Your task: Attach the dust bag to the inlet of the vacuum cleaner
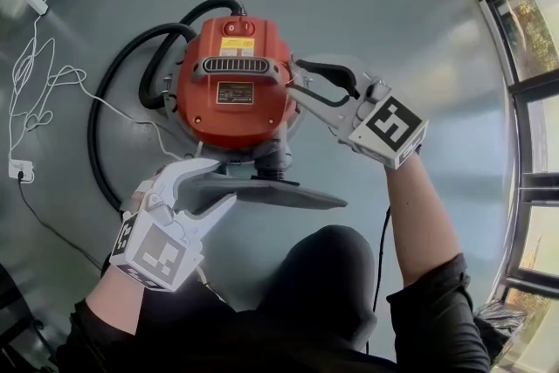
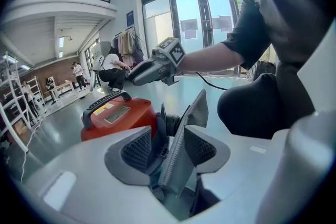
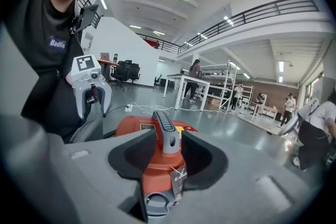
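On the glossy grey floor [image 1: 367,4], the round red vacuum cleaner [image 1: 234,92] sat with its top closed. A flat dark-grey fabric dust bag [image 1: 279,190] lay limp at its 6 o'clock, one end against the inlet there. The left gripper [image 1: 225,182] had its jaws released, the bag's edge loose between them. At 3 o'clock the right gripper [image 1: 295,76] gaped empty beside the cleaner.
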### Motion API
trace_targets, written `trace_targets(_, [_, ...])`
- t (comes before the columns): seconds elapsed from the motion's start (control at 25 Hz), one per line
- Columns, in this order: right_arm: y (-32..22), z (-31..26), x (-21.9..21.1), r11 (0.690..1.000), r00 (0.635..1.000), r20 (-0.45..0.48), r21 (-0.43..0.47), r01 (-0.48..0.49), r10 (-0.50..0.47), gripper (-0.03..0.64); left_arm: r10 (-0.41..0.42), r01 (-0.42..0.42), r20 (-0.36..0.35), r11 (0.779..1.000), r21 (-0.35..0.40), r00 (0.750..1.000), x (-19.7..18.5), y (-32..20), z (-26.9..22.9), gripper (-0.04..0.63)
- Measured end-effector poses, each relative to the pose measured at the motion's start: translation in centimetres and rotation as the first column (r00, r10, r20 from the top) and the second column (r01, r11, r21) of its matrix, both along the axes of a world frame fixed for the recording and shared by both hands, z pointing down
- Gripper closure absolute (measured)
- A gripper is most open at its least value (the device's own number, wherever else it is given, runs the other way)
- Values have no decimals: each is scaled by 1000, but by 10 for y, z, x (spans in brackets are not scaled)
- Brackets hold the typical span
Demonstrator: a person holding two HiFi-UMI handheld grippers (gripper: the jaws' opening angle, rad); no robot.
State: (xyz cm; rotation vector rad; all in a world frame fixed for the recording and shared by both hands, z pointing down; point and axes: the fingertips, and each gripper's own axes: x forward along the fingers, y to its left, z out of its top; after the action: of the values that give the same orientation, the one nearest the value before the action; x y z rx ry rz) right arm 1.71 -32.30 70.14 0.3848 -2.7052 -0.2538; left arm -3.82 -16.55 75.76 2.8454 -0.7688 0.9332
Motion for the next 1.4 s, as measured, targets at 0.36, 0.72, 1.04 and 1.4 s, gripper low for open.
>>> trace_targets(0.36, [26,-51,15,987,986,108,-116,-114,127,476,-79,83,-56,994,67,995,-15,-14,-90,428])
trace_targets(0.72, [82,-140,22,958,968,124,-217,-186,217,476,-136,137,-58,991,0,989,-24,10,-176,428])
trace_targets(1.04, [126,-213,17,929,951,131,-285,-236,281,475,-156,154,-91,988,-25,984,-25,35,-262,430])
trace_targets(1.4, [163,-301,19,906,938,124,-327,-269,323,476,-164,163,-89,986,-14,982,-28,59,-358,430])
